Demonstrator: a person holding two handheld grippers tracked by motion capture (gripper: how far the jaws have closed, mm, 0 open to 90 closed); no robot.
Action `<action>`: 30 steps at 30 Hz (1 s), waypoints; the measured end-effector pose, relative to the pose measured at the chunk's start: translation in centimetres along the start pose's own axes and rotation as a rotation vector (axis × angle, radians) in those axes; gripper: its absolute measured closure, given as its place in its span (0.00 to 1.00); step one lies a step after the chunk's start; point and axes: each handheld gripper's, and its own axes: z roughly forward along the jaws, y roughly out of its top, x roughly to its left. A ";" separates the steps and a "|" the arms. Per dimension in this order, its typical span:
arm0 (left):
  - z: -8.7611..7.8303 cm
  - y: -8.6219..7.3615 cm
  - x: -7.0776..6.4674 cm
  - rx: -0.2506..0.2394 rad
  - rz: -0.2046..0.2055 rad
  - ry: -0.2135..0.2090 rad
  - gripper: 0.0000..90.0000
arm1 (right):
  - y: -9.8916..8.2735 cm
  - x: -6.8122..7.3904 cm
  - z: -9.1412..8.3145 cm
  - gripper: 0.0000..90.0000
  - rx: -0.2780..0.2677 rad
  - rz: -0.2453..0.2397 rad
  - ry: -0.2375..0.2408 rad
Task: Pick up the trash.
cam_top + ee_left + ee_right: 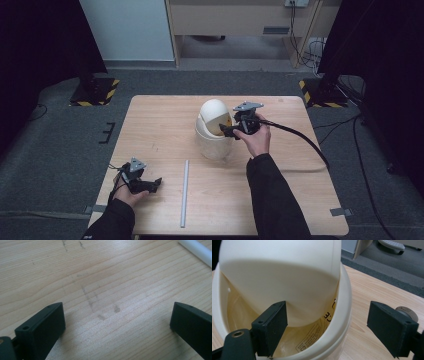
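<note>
From the high view a cream swing-lid bin (214,131) stands mid-counter (150,130), the right gripper (231,130) at its rim, while the left gripper (152,185) rests near a white rod (185,192).

The left gripper view shows released fingers (42,330) over bare wood.

In the right gripper view the fingers (272,327) are released and straddle the rim (342,315); the bin looks like light, stiff, slippery plastic, best pinched at that rim because the domed lid (282,272) would swing.

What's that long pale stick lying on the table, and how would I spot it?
Start at the wooden table, then look at its near half, between the person's two arms. There lies a thin grey-white rod, flat and pointing away from the person; unlike the rounded cream bin behind it, it is straight and slender.
</note>
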 end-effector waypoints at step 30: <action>0.0 0.0 0.0 -0.001 -0.001 0.000 0.00 | 0.6 -0.5 -3.7 0.18 -0.065 0.031 -0.004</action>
